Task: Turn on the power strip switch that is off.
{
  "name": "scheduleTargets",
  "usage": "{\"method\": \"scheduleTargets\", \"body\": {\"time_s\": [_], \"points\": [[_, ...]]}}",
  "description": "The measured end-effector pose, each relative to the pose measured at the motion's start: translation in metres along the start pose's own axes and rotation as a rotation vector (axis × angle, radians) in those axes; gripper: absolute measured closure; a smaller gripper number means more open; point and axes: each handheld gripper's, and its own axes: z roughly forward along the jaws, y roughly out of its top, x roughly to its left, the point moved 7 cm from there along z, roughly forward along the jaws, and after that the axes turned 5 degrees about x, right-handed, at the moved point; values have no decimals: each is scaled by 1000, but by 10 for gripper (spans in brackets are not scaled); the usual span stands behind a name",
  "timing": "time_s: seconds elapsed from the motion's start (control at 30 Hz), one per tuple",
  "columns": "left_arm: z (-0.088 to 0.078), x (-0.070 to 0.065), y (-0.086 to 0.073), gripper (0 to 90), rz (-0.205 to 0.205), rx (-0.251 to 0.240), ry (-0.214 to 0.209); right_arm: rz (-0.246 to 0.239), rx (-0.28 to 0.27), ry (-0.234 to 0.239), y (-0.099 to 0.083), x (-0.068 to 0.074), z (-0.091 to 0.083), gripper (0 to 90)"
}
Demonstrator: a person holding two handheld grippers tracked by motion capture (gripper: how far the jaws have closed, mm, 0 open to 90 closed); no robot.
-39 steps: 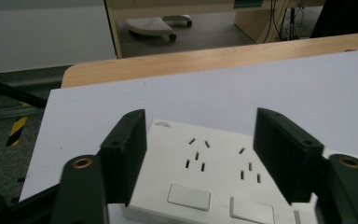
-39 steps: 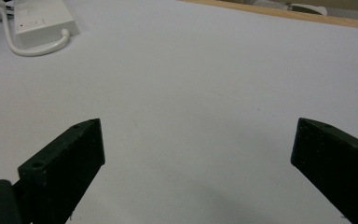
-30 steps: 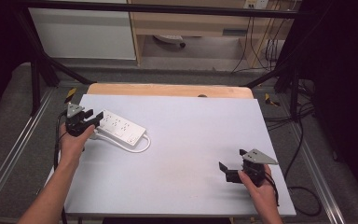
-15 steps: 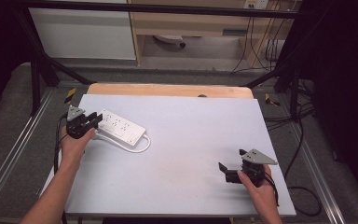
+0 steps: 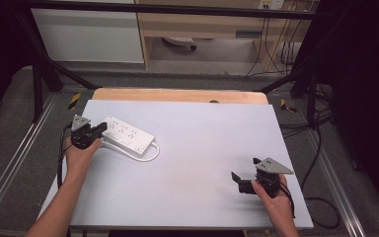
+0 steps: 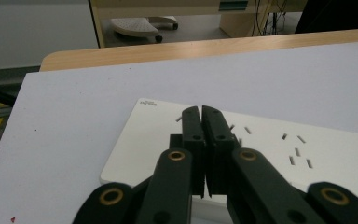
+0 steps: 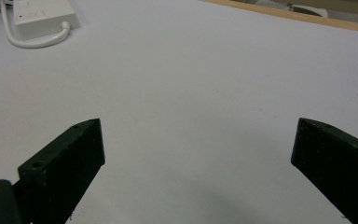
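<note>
Power strip (image 5: 128,135) beneath left gripper (image 6: 201,122), jaws newly closed, nothing between them

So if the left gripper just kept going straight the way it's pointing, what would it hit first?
The white power strip. The left gripper, jaws together, already sits just above its near end, aimed along its socketed top. How much gap remains underneath is unclear.

The right gripper (image 7: 196,163) hangs over the bare white table (image 7: 205,84) with its two black jaws spread wide and nothing between them. At the far upper left lies the end of a white power strip (image 7: 42,16), its white cord (image 7: 32,42) curling out from it onto the tabletop.
</note>
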Motion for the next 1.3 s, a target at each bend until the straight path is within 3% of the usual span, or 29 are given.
{"method": "scheduleTargets", "body": {"time_s": [0.4,0.97,1.3], "points": [[0,-3,-2,900,-10,-2,-15,-2,1,2,0,0,0,32],[8,5,-13,900,-6,39,10,0,4,4,-1,0,0,31],[12,4,-17,900,1,61,4,-2,4,5,-1,0,0,31]]}}
